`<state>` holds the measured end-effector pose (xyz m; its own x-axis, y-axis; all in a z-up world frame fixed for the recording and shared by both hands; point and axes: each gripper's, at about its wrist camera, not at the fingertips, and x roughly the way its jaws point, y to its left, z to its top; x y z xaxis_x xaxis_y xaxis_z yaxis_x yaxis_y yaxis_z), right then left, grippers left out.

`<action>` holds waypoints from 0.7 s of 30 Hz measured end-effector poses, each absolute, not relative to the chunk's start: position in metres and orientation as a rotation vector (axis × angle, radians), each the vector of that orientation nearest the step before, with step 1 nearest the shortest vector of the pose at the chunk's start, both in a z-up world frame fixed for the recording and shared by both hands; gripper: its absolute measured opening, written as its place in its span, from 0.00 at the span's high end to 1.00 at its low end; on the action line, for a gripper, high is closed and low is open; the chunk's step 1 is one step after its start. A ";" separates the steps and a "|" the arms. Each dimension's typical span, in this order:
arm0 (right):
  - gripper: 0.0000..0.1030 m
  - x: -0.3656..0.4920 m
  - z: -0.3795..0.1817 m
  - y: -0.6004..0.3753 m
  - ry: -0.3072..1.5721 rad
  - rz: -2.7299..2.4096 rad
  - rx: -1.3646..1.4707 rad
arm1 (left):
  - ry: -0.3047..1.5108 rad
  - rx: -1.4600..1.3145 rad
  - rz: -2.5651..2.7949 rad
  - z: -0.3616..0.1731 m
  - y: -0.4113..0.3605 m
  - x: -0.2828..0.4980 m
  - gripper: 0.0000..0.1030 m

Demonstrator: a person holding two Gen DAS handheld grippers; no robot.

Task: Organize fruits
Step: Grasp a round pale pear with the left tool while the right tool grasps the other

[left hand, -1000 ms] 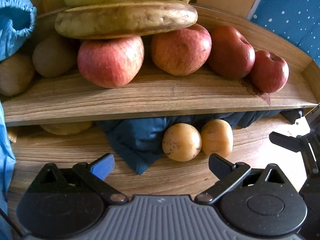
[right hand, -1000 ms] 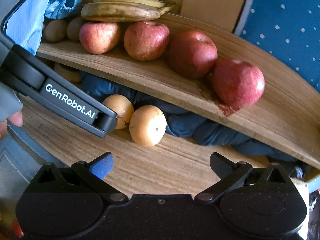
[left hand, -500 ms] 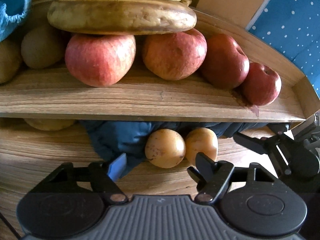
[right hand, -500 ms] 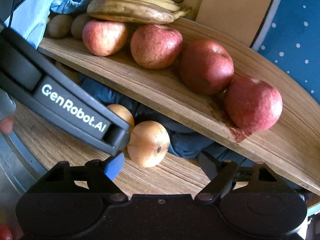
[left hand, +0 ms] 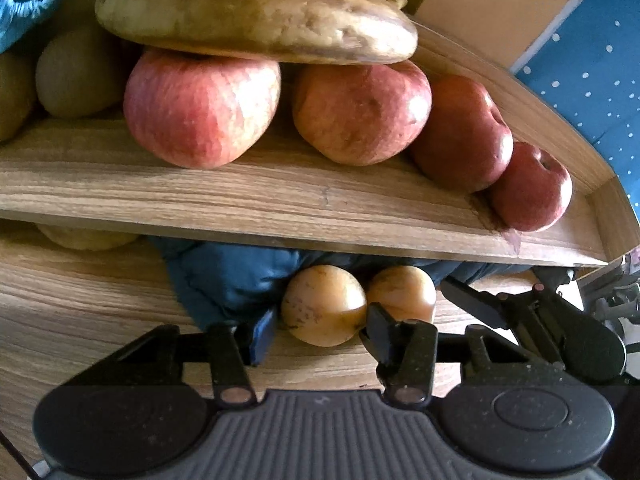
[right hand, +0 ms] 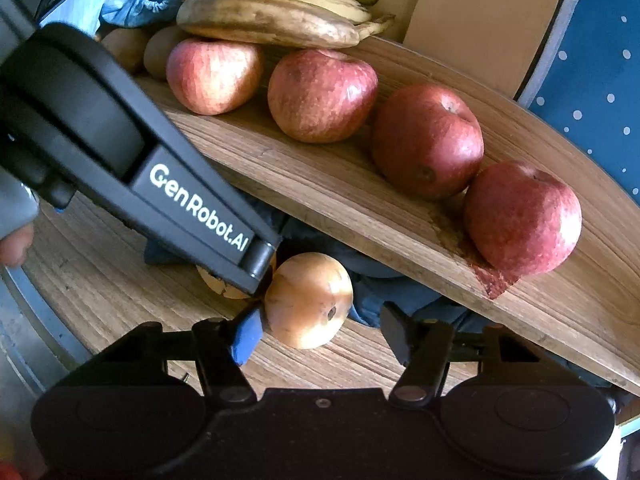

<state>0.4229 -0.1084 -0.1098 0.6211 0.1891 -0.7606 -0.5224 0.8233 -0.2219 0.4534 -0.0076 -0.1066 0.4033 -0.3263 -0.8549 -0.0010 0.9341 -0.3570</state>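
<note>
Wood-grain counter (left hand: pixel 80 320) fills the lower ground, with a raised wooden shelf (left hand: pixel 280 200) crossing above it and a blue dotted cloth (right hand: pixel 600 80) at 2 o'clock. On the shelf four red apples (right hand: pixel 322 94) sit in a row, bananas (right hand: pixel 272 20) lying at 12 o'clock over the leftmost ones. Under the shelf edge a dark blue cloth (left hand: pixel 228 276) lies on the counter with two yellow pears touching each other beside it.

The left gripper (left hand: pixel 320 330) has its fingers closing around the left pear (left hand: pixel 323 304), one tip at either flank; whether they press on it yet cannot be told. The right gripper (right hand: pixel 320 332) is closing on the right pear (right hand: pixel 308 300): its blue-tipped finger is at the pear's 9 o'clock side, the other finger still apart at 3 o'clock.
</note>
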 end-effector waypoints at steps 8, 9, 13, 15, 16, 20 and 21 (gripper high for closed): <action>0.45 0.425 -0.112 -0.104 0.801 0.429 -0.457 | 1.153 -0.326 -0.213 -0.110 -0.005 0.460 0.49; 0.47 0.428 -0.113 -0.104 0.803 0.431 -0.457 | 1.154 -0.326 -0.213 -0.110 -0.004 0.460 0.49; 0.51 0.428 -0.115 -0.101 0.806 0.442 -0.454 | 1.154 -0.324 -0.215 -0.109 -0.004 0.458 0.50; 0.51 0.427 -0.116 -0.100 0.807 0.440 -0.451 | 1.154 -0.323 -0.215 -0.110 -0.005 0.458 0.51; 0.52 0.425 -0.116 -0.102 0.808 0.439 -0.449 | 1.155 -0.323 -0.216 -0.110 -0.006 0.459 0.51; 0.52 0.424 -0.116 -0.103 0.814 0.440 -0.439 | 1.160 -0.321 -0.221 -0.111 -0.009 0.460 0.51; 0.52 0.423 -0.114 -0.105 0.816 0.439 -0.436 | 1.161 -0.320 -0.223 -0.111 -0.009 0.459 0.51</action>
<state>0.4228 -0.1053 -0.1136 0.6071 0.2033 -0.7682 -0.5291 0.8246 -0.1999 0.4589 -0.0094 -0.1106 0.3842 -0.3351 -0.8603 0.0079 0.9330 -0.3599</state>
